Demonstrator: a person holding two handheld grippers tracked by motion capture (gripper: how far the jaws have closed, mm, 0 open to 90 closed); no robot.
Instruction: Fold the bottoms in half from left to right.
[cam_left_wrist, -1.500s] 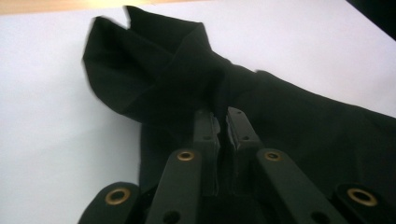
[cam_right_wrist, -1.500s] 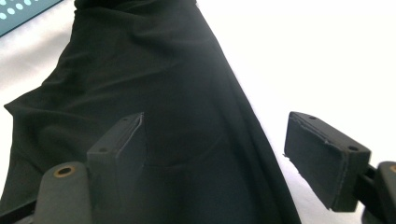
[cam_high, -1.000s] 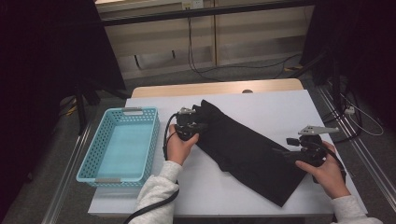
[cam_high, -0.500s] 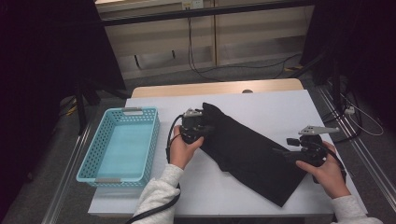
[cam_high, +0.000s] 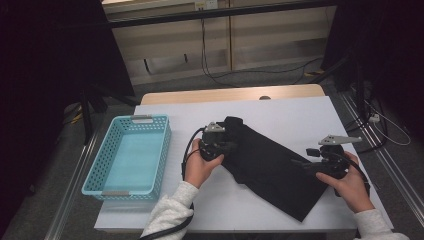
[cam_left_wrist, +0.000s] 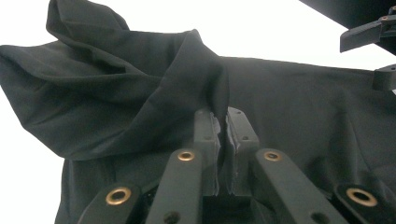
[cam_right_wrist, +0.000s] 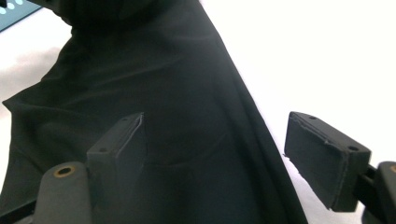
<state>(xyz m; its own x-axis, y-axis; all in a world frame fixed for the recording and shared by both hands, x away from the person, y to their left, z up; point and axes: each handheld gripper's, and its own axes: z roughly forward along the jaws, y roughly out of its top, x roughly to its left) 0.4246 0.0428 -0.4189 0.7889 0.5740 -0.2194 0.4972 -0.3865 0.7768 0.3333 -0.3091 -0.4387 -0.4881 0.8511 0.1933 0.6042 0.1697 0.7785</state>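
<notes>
- White was the tabletop (cam_high: 280, 112), the largest surface in the high view, with a strip of pale wood showing along its far edge.
- Black cloth (cam_high: 272, 165) lay across the middle of the table, running from the left gripper at the centre down to a corner near the front edge on the right; its surface was plain, with no label, brand or writing that could be read in any view.
- Turquoise plastic made up the basket (cam_high: 107, 165) on the table's left side, well apart from the cloth, its walls perforated and a grey handle at each short end; no writing could be made out on it.
- The left gripper (cam_high: 222, 146) sat at the cloth's left end, and in the left gripper view (cam_left_wrist: 223, 140) its jaws were closed on a raised fold of the cloth, which stood up between the pads and bunched into loose folds to the left.
- The right gripper (cam_high: 305, 163) was at the cloth's right part, held by the right hand (cam_high: 350, 185); in the right gripper view (cam_right_wrist: 215, 154) its jaws stood wide apart, one over the cloth and the other over bare white table beyond the cloth's edge, neither pad pressing on the fabric.
- The left hand (cam_high: 202, 167) came from a pale sleeve at the near edge.
</notes>
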